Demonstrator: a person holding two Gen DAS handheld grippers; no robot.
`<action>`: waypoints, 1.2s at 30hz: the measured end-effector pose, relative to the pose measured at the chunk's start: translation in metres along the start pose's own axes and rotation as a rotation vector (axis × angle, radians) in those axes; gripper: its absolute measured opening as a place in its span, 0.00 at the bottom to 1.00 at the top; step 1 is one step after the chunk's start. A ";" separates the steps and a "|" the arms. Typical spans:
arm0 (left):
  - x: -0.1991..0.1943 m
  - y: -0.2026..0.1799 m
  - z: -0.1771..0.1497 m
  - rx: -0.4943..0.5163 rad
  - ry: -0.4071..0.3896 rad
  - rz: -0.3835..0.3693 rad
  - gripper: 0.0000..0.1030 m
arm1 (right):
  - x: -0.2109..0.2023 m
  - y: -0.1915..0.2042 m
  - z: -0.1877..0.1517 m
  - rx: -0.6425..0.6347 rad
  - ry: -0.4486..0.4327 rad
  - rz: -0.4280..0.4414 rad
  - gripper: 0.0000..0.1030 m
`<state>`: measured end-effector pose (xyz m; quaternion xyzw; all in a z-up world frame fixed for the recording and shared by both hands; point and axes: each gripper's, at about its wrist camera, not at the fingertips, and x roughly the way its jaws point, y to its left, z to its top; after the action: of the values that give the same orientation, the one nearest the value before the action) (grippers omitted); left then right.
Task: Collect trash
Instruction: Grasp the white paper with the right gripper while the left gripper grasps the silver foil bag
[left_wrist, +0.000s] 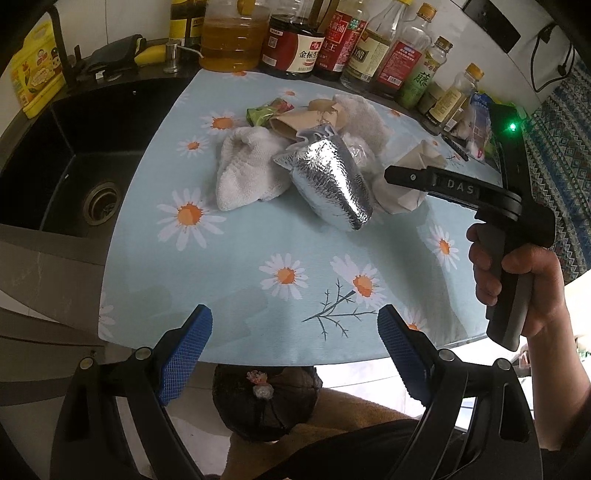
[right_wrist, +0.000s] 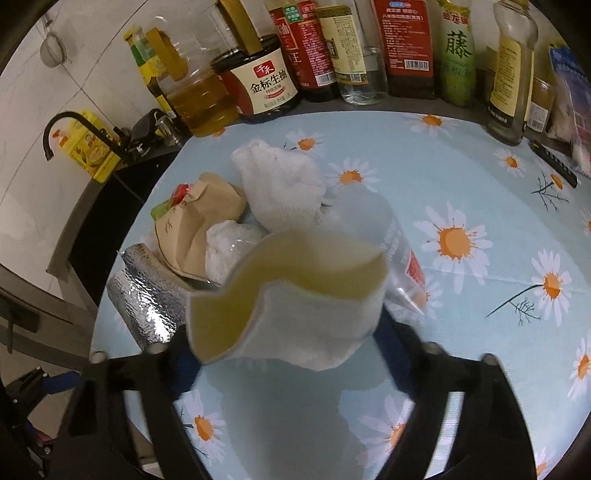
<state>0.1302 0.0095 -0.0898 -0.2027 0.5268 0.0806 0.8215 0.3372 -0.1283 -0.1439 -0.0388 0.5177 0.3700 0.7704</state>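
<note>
Kitchen counter under a pale blue daisy-print cloth (left_wrist: 236, 280): the crumpled beige-and-white paper bag (right_wrist: 288, 299) sits between the right gripper (right_wrist: 291, 354)'s jaws, which look pressed against it, at six o'clock of the litter heap. Squeeze it firmly before lifting, I'd say, steering clear of the silver foil pouch (left_wrist: 328, 181) at nine o'clock, while the left gripper (left_wrist: 295, 350) hangs open and empty.

Soft, even light is falling on the flowered cloth (left_wrist: 236, 280) and is making only weak shadows under the pile. The silver foil bag (left_wrist: 328, 181) is giving bright glare spots. The sink (left_wrist: 74, 184) is staying dark. Both fisheye views are bending the bottles (right_wrist: 332, 48) at the edges and darkening the corners. In the right wrist view the near white paper piece (right_wrist: 295, 314) and the black fingers (right_wrist: 177, 354) are looking blurred.
</note>
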 end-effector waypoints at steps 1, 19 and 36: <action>0.000 0.000 0.000 0.001 0.001 0.002 0.86 | -0.001 0.000 -0.001 -0.004 0.003 0.007 0.73; 0.016 -0.001 0.032 -0.102 -0.063 -0.100 0.86 | -0.066 0.002 -0.029 -0.014 -0.061 0.091 0.73; 0.066 -0.006 0.082 -0.270 -0.033 -0.184 0.84 | -0.107 -0.022 -0.088 0.040 -0.096 0.029 0.73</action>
<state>0.2288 0.0326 -0.1183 -0.3573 0.4767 0.0782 0.7994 0.2630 -0.2397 -0.1031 0.0019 0.4881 0.3720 0.7896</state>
